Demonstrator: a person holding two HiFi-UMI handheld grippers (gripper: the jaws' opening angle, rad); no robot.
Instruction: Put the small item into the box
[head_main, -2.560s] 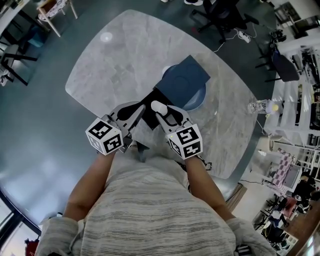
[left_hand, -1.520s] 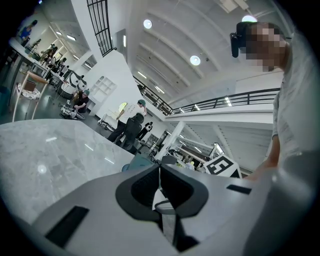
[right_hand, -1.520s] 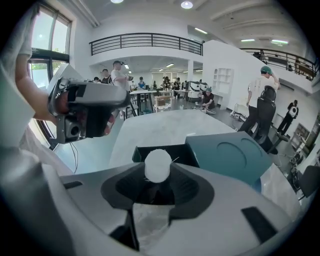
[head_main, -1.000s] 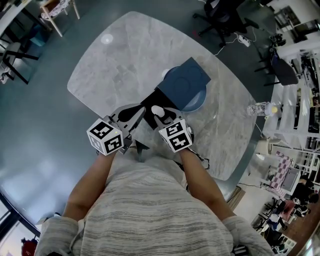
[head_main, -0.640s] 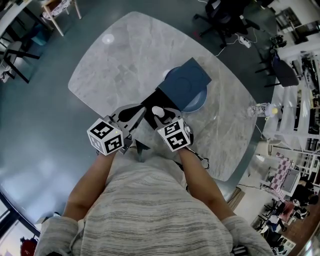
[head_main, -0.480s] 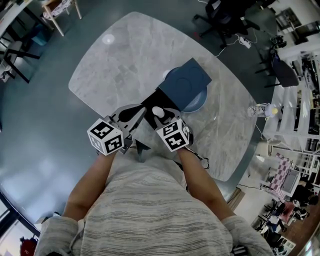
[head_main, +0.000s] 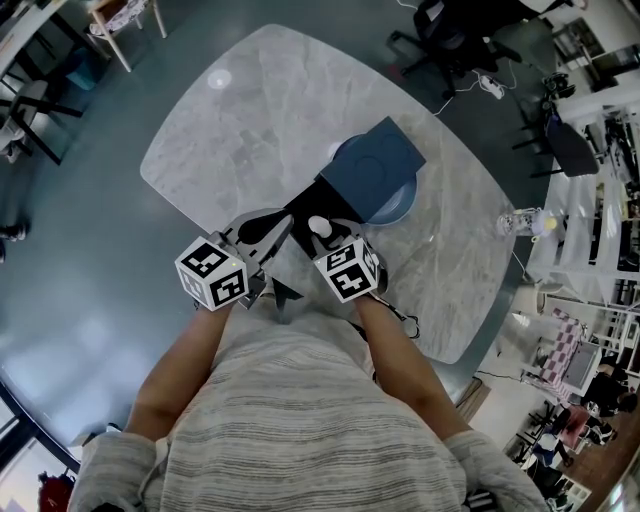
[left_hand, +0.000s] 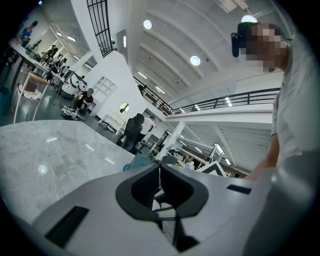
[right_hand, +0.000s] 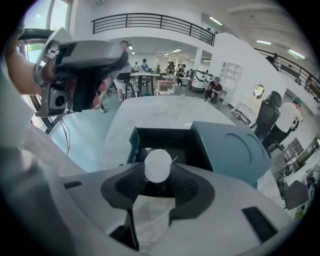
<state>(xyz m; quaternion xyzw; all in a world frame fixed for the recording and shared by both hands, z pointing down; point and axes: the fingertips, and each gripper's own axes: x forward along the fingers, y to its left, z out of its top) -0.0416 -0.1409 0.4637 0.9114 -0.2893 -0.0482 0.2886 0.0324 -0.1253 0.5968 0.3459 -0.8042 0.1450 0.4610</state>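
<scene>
The left gripper (head_main: 264, 226) is held at the table's near edge, its jaws pressed together with nothing between them. Just to its right, the right gripper (right_hand: 158, 174) is clamped on the small item (right_hand: 158, 164), a round white ball with a matt, slightly fuzzy surface and a fine fibre sticking out. The ball is held at the near rim of the box (right_hand: 150, 141), a dark teal open box at 12 o'clock from it. The lid (right_hand: 232, 150), pressed with a circle, is seen at 2 o'clock. A grey marbled table (head_main: 250, 100) lies beneath, on a glossy teal floor (head_main: 70, 280). Office chairs (head_main: 450, 30) are seen at 1 o'clock.
</scene>
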